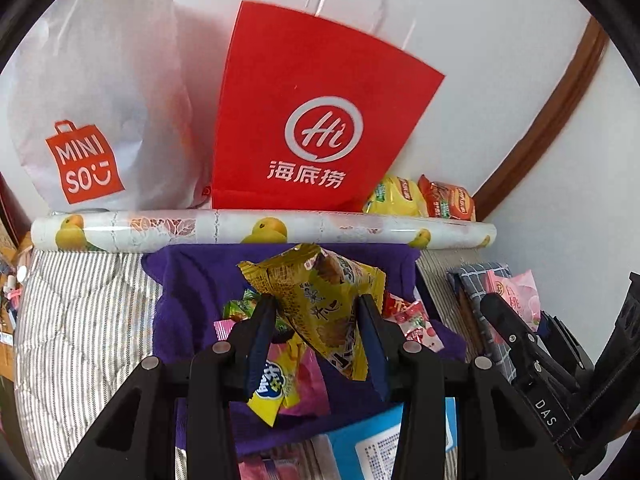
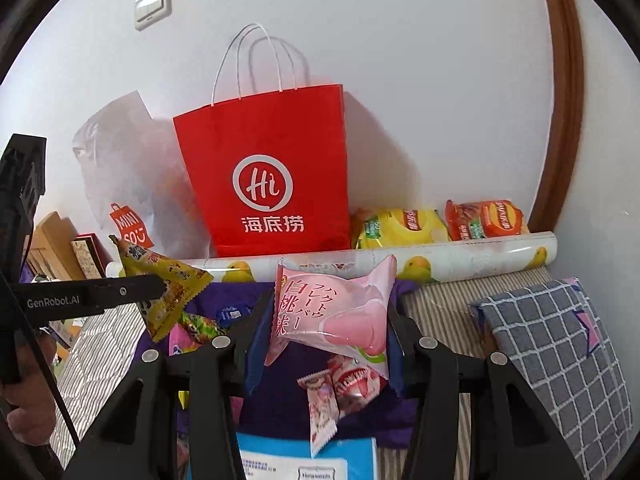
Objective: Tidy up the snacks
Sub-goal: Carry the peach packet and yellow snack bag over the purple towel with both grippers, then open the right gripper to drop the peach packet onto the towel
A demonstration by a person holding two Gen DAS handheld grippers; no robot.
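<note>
A red paper bag (image 2: 266, 176) stands upright against the wall, printed with a white "Hi" in a ring and the characters 海底捞; its white cord handles rise above the rim. Just beside it leans a white bag (image 1: 100, 92) with an orange "MINISO" shopping-bag logo. In front of both lies a long roll (image 1: 256, 230) with a yellow fruit print, its long axis running left to right. Behind the roll's right end sit a yellow chip bag (image 2: 396, 226) and an orange chip bag (image 2: 486, 220), brand lettering too small to read. A purple cloth (image 1: 192, 280) below holds loose snacks.

The right gripper (image 2: 324, 344) is clamped on a pink snack packet (image 2: 334, 312) reading 白桃味 with Japanese script beside it; the packet hangs above the cloth, long axis roughly upright, tilted. The left gripper (image 1: 316, 328) pinches a yellow snack packet (image 1: 320, 300) with dark Chinese print I cannot read, raised above the cloth, long axis slanting from upper left to lower right. The left tool's arm reads "GenRobot.AI".
</note>
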